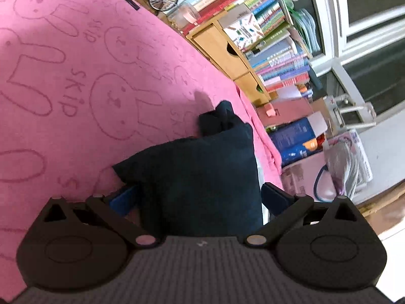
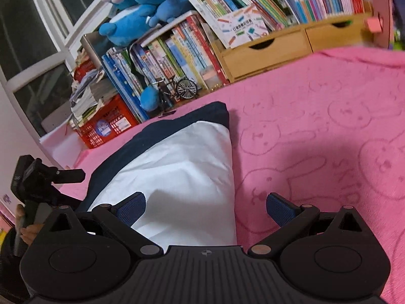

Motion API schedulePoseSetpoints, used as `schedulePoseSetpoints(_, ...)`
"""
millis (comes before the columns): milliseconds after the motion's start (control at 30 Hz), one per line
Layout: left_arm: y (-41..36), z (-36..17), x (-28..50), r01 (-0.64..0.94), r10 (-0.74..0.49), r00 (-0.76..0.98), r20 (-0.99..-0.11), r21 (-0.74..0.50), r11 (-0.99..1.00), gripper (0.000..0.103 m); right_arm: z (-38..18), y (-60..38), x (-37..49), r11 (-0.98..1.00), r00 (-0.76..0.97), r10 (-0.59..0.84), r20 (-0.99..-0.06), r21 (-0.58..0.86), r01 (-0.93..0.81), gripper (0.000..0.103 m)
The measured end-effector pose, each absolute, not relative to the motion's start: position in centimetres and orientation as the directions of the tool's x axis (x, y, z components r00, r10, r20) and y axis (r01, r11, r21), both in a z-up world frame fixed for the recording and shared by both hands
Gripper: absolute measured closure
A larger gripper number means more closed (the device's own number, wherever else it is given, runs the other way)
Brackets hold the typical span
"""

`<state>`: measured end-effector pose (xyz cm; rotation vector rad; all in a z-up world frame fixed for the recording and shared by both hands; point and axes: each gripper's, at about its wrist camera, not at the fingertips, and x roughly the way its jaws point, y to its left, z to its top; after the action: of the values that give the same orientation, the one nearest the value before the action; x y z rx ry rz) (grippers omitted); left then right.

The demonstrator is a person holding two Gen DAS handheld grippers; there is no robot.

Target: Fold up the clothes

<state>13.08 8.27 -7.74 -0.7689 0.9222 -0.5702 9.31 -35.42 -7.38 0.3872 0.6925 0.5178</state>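
One navy-and-white garment (image 2: 177,167) lies on the pink rabbit-print blanket (image 2: 329,131), already folded into a compact bundle, near done. Left gripper (image 1: 200,197) and right gripper (image 2: 206,207) both straddle it, jaws apart, clamping nothing. Final tidy fold possibly remains.

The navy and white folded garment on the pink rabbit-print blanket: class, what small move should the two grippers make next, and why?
Probably close both on the navy and white folded garment. The left gripper and right gripper stand open with its cloth between their blue pads, so a grip would allow the next fold on the pink rabbit-print blanket.
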Motion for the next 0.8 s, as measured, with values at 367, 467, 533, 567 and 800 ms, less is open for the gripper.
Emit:
schedulePoseSetpoints(367,10.0,-10.1,13.2,0.036,-0.737,0.536,-0.411,-0.862,0.506,0.059,-7.7,-39.5,5.3,0.729,0.568,0.663,-0.489,0.593,-0.340,0.000)
schedulePoseSetpoints(467,8.9,-9.3,13.1,0.127,-0.787,0.520,-0.333,-0.881,0.457,0.008,-8.3,-40.3,4.1,0.626,0.509,0.751,-0.420,0.698,-0.347,0.000)
schedulePoseSetpoints(533,7.7,-8.7,13.3,0.148,-0.780,0.508,-0.365,-0.856,0.496,0.005,-8.4,-39.7,3.4,0.616,0.502,0.763,-0.407,0.692,-0.376,0.000)
schedulePoseSetpoints(567,6.9,-8.4,13.4,0.137,-0.752,0.504,-0.424,-0.821,0.555,0.034,-8.3,-39.2,3.3,0.626,0.504,0.758,-0.414,0.679,-0.384,0.000)
schedulePoseSetpoints(800,6.9,-4.0,12.9,0.179,-0.639,0.594,-0.489,-0.694,0.698,0.081,-7.8,-37.0,3.5,0.555,0.504,0.787,-0.355,0.763,-0.331,0.000)
